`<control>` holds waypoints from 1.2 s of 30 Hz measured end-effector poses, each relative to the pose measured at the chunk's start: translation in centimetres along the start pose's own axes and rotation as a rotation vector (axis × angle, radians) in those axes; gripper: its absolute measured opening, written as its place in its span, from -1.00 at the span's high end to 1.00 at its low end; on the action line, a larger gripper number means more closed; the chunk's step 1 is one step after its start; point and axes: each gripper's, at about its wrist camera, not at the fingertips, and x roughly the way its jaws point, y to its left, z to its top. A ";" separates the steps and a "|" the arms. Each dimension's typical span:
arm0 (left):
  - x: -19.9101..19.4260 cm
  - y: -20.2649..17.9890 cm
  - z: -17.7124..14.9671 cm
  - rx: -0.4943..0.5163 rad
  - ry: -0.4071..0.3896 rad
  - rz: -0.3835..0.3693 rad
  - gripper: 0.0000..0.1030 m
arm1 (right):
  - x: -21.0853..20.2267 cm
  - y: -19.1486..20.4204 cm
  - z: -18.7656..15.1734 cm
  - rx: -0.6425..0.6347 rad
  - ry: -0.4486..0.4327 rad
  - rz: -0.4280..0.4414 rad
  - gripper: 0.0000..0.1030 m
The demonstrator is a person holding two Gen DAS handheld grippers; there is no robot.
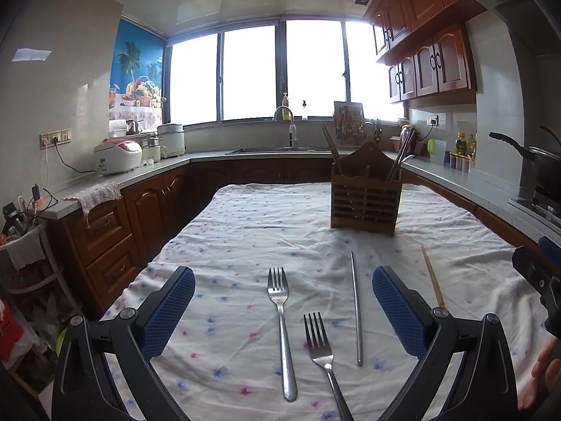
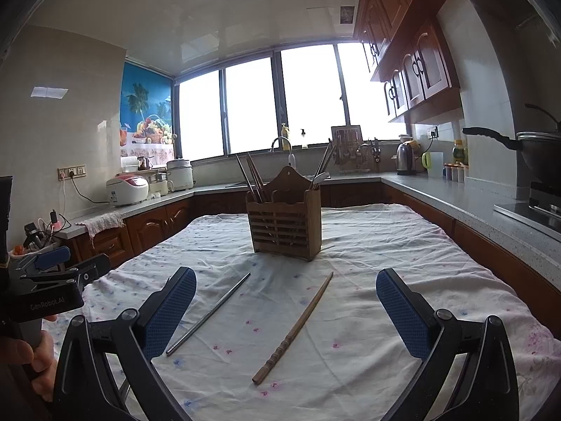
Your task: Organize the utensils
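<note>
A wooden utensil holder stands on the flowered tablecloth and holds several chopsticks and a spoon. Two steel forks lie between my left fingers: one on the left, one nearer me. A steel chopstick lies beside them. A wooden chopstick lies further right, between my right fingers. My left gripper is open and empty above the forks. My right gripper is open and empty above the wooden chopstick.
Kitchen counters run round the table on three sides, with rice cookers left, a sink at the back and a wok on the stove right. The other gripper shows at each view's edge.
</note>
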 end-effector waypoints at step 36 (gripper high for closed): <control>-0.5 -0.5 -0.2 0.016 -0.011 -0.013 -0.99 | 0.1 -0.1 0.0 0.007 -0.002 0.003 -1.00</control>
